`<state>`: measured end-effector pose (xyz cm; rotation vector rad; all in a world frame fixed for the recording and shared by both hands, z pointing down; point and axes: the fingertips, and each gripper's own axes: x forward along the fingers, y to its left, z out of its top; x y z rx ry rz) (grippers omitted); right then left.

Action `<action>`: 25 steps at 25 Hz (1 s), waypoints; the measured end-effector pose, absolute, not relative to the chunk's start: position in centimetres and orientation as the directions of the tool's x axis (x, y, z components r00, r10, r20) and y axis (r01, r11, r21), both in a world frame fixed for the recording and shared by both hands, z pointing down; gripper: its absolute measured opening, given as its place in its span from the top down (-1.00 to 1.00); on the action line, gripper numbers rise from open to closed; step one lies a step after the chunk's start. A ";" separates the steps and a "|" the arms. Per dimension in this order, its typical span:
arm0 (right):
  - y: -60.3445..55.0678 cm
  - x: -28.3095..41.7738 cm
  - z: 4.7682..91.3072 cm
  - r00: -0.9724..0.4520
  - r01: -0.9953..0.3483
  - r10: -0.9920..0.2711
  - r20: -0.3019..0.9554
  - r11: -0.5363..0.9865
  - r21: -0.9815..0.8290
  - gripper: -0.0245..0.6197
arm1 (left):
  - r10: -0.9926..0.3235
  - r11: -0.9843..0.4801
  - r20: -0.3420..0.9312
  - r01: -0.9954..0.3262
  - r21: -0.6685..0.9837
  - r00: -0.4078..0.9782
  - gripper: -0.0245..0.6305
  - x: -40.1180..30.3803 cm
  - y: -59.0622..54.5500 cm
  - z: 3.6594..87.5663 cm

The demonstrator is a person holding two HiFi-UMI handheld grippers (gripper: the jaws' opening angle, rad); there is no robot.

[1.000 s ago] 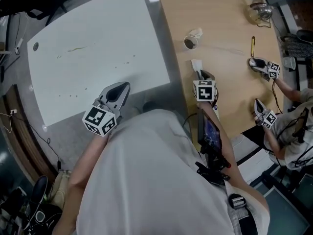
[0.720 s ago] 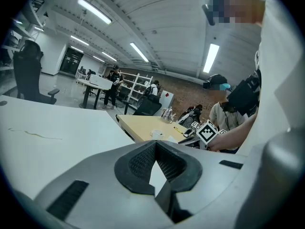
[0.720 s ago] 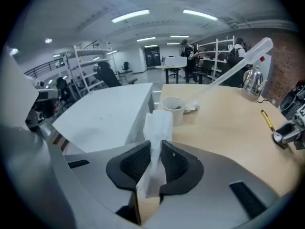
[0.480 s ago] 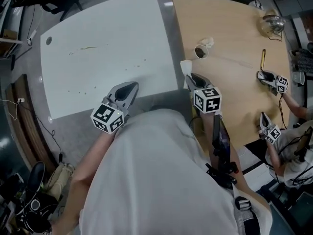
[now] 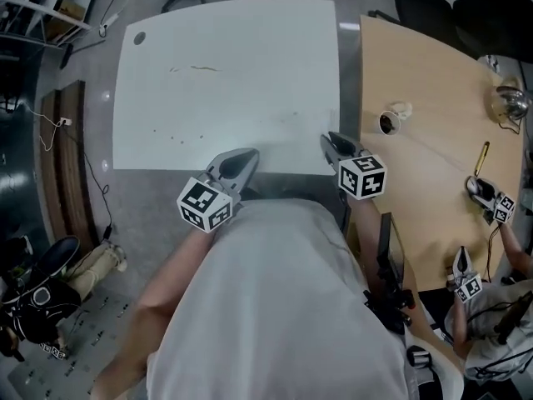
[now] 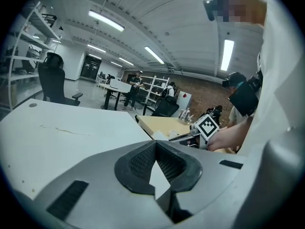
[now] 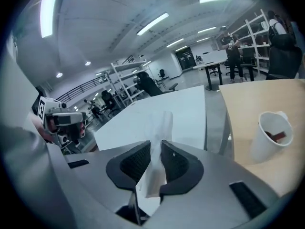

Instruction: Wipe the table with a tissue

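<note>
No words, numbers or brand names can be read anywhere. The only printed marks are black-and-white square patterns on the marker cubes [image 5: 205, 206] of the left gripper [image 5: 248, 154] and the right gripper [image 5: 330, 141]; they carry no letters or digits.

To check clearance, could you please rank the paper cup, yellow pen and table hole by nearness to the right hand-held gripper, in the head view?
From the right hand-held gripper:
1. Paper cup, close on its right.
2. Yellow pen, far right.
3. Table hole, far upper-left corner.
</note>
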<state>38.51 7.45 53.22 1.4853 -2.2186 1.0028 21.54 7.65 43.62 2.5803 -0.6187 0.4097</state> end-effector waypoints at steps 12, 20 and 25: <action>1.8 36.4 56.6 -0.324 -0.869 -0.546 0.773 0.494 -0.016 0.69 | -0.389 -0.769 0.343 -0.507 0.391 0.855 0.91 18.4 6.4 44.0; -2.8 33.7 58.1 -0.215 -0.787 -0.494 0.842 0.599 0.151 0.69 | -0.410 -0.726 0.349 -0.533 0.433 0.843 0.91 14.1 4.8 44.6; -3.4 32.9 59.4 -0.192 -0.612 -0.437 0.879 0.753 0.241 0.70 | -0.423 -0.706 0.343 -0.542 0.455 0.839 0.91 13.0 3.9 44.9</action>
